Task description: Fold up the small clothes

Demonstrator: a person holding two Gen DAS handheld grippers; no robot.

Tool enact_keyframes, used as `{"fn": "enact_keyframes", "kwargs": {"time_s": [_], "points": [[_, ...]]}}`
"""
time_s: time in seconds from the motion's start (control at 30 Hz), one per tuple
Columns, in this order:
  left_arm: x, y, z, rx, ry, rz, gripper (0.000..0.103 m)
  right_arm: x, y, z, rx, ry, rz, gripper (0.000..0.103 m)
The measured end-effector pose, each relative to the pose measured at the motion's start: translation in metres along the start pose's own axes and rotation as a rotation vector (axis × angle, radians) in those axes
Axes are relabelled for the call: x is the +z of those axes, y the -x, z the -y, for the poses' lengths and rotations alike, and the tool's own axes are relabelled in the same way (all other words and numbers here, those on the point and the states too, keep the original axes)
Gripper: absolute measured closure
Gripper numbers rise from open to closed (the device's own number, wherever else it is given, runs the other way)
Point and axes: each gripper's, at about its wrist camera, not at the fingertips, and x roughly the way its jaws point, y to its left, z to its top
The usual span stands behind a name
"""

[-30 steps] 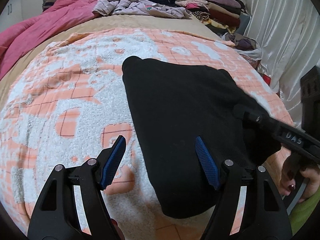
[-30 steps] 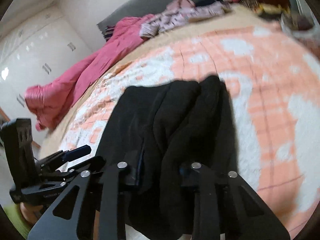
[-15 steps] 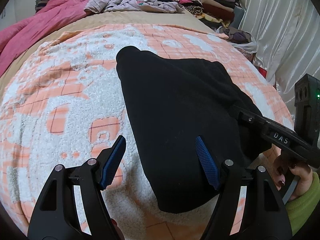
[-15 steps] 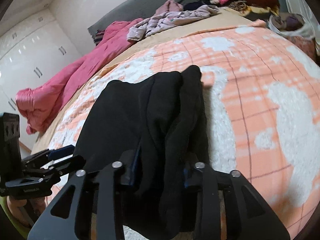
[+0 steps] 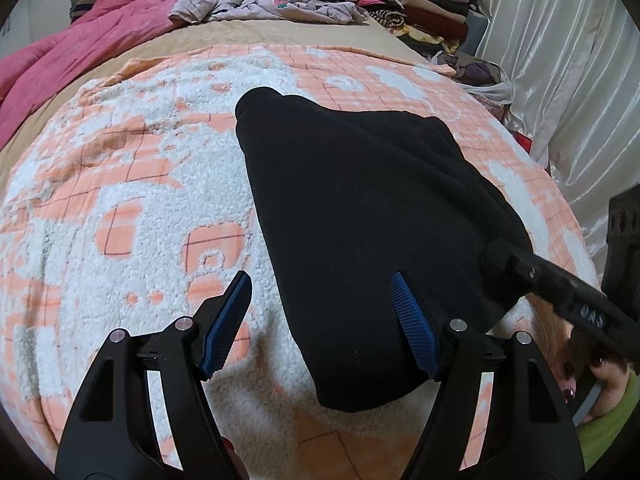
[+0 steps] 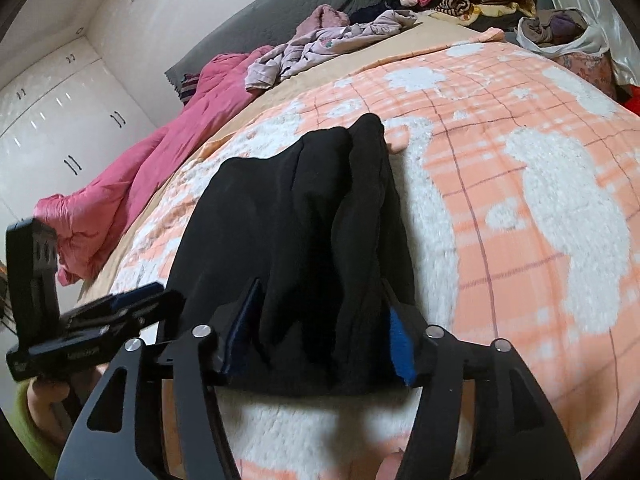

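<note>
Garment: black garment [image 5: 360, 216], folded into a thick bundle on the orange-and-white blanket [image 5: 120, 200], near edge of the bed.
Right gripper [image 6: 320, 324]: jaws opening, bunched near-right edge of the cloth between them, grip easing off.
Left gripper [image 5: 320, 316]: wide open, empty, hovering over the near-left edge.
Step, judged: releasing the fold.
Technique: open fully, then back straight out so the pads don't drag layers loose.
Risk: thick fleece may spring open.
</note>
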Motion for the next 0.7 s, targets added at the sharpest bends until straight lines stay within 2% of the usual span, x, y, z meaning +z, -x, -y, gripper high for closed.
{"fn": "enact_keyframes", "kwargs": {"time_s": [0.1,0.17,0.3,0.43,0.57,0.7], "points": [[-0.002,0.001,0.001,-0.002,0.0,0.001,0.039,-0.006,0.005,-0.002,-0.022,0.015,0.006,0.046],[-0.003,0.002,0.001,-0.007,-0.001,0.001,0.039,-0.009,0.006,-0.002,-0.077,0.025,0.016,0.057],[-0.006,0.004,0.0,-0.01,0.003,0.001,0.039,-0.011,-0.001,0.002,-0.1,0.01,0.0,0.056],[-0.009,0.011,0.0,-0.008,-0.002,0.013,0.039,-0.011,0.009,-0.004,-0.108,0.014,0.025,0.048],[-0.012,0.02,-0.002,-0.007,0.002,0.028,0.038,-0.014,0.025,-0.014,-0.143,0.038,0.066,0.03],[-0.016,0.034,-0.003,-0.005,0.0,0.053,0.029,-0.017,0.044,-0.024,-0.165,0.058,0.118,0.016]]}}
